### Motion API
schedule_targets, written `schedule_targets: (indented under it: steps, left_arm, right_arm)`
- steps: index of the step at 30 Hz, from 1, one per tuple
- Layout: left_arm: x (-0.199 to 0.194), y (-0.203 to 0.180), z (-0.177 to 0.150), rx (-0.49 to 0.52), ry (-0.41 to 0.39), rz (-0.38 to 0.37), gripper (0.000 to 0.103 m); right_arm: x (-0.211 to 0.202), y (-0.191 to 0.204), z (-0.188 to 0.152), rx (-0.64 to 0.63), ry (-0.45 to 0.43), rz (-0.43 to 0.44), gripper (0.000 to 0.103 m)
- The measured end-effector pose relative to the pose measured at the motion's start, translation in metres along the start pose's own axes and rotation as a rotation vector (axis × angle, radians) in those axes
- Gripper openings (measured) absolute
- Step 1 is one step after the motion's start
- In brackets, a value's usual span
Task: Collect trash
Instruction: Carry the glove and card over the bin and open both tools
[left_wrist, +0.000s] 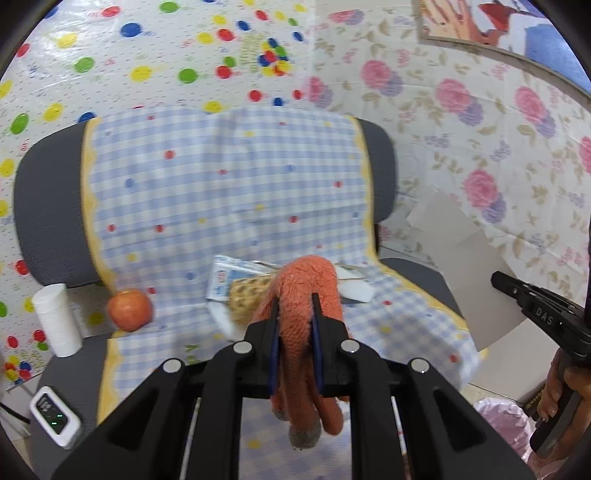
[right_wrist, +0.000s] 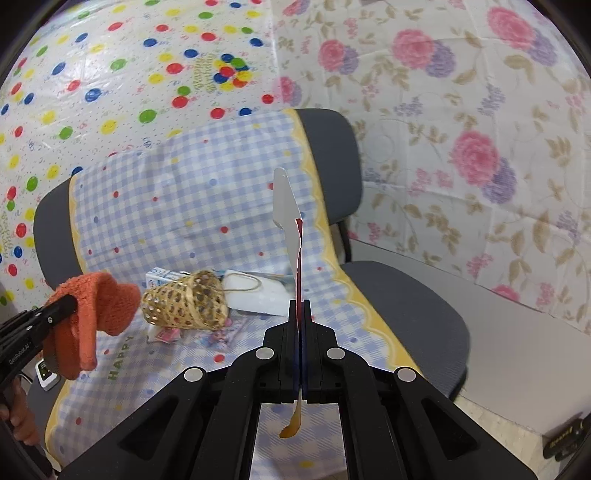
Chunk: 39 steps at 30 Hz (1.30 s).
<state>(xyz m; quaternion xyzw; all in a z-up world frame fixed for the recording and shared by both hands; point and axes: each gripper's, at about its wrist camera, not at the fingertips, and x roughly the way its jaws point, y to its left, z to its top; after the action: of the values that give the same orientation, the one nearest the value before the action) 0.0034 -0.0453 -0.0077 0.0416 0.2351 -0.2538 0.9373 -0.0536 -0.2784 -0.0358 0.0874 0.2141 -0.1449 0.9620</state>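
Note:
My left gripper (left_wrist: 294, 301) is shut on an orange knitted glove (left_wrist: 306, 291) and holds it above the checked cloth (left_wrist: 221, 177) on the chair seat; it also shows in the right wrist view (right_wrist: 99, 306). My right gripper (right_wrist: 300, 304) is shut on a thin white card with a red edge (right_wrist: 286, 206), seen edge-on, upright; it shows as a flat sheet in the left wrist view (left_wrist: 465, 266). On the cloth lie a woven bamboo basket (right_wrist: 188, 301) on its side, a small milk carton (right_wrist: 162, 277) and white paper bag (right_wrist: 255, 291).
An apple (left_wrist: 130, 308) and a white paper cup (left_wrist: 57, 319) sit at the seat's left. A white device (left_wrist: 53, 415) lies lower left. A pink bag (left_wrist: 506, 421) is at lower right. A second grey chair (right_wrist: 406, 306) stands to the right.

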Motion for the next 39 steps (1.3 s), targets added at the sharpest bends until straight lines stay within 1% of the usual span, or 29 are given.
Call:
schedule_targets:
  steps: [4,6,13,19,25,31,34,39]
  left_arm:
    - [0.005,-0.028,-0.002,0.022,-0.006,-0.072,0.012]
    - [0.008,-0.049,-0.005,0.041,-0.004,-0.123,0.012]
    - [0.014,-0.113,-0.017,0.120,-0.016,-0.240,0.012]
    - [0.013,-0.175,-0.036,0.208,-0.001,-0.358,0.012]
    - [0.005,-0.225,-0.057,0.280,0.009,-0.479,0.012]
    - [0.002,-0.269,-0.086,0.323,0.057,-0.601,0.012]
    - [0.002,-0.283,-0.097,0.338,0.078,-0.638,0.012]
    - [0.006,-0.309,-0.116,0.387,0.131,-0.682,0.013]
  right_arm:
    - [-0.016,-0.021,-0.008,0.019,0.002,-0.049,0.001]
    - [-0.026,-0.033,-0.013,0.029,0.005,-0.079,0.001]
    - [-0.057,-0.065,-0.030,0.056,0.016,-0.170,0.001]
    - [-0.092,-0.094,-0.049,0.086,0.028,-0.253,0.001]
    - [-0.129,-0.120,-0.077,0.121,0.059,-0.343,0.001]
    - [-0.156,-0.143,-0.108,0.168,0.108,-0.422,0.001]
    - [-0.166,-0.159,-0.125,0.206,0.136,-0.459,0.001]
    - [-0.166,-0.178,-0.150,0.260,0.199,-0.484,0.001]
